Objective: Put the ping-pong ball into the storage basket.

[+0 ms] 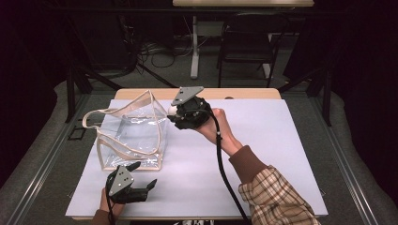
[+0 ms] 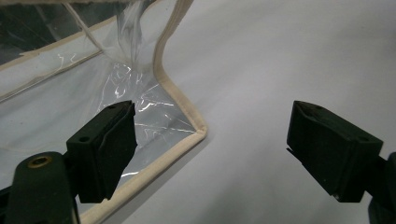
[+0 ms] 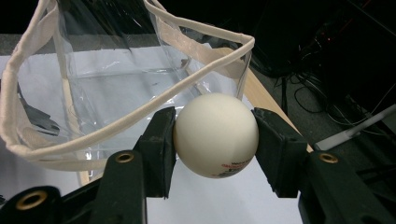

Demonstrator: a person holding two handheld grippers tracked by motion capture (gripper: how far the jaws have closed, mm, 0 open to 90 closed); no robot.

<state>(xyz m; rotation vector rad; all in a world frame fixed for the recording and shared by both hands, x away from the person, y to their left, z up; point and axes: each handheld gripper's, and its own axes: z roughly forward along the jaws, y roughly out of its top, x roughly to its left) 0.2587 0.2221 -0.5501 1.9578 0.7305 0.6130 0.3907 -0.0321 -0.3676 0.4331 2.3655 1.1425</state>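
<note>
A person seated at a table (image 1: 291,140) covered in a white sheet works two hand-held grippers around a clear plastic bag (image 1: 133,133) with cream trim. The right gripper (image 1: 174,110), held up at the far middle of the table just beside the bag's right edge, has its two black jaws clamped on a white ball (image 3: 215,134), which bears small red print on its underside. In the right gripper view the ball sits just at the open mouth of the bag (image 3: 112,88), whose cream rim (image 3: 140,116) curves in front of the jaws. The left gripper (image 1: 141,180) rests low at the near left of the table, its jaws spread wide with nothing between them. In the left gripper view one jaw sits over the bag's near right corner (image 2: 198,130), the other over bare sheet. A plaid sleeve (image 1: 277,197) enters from the near right.
</note>
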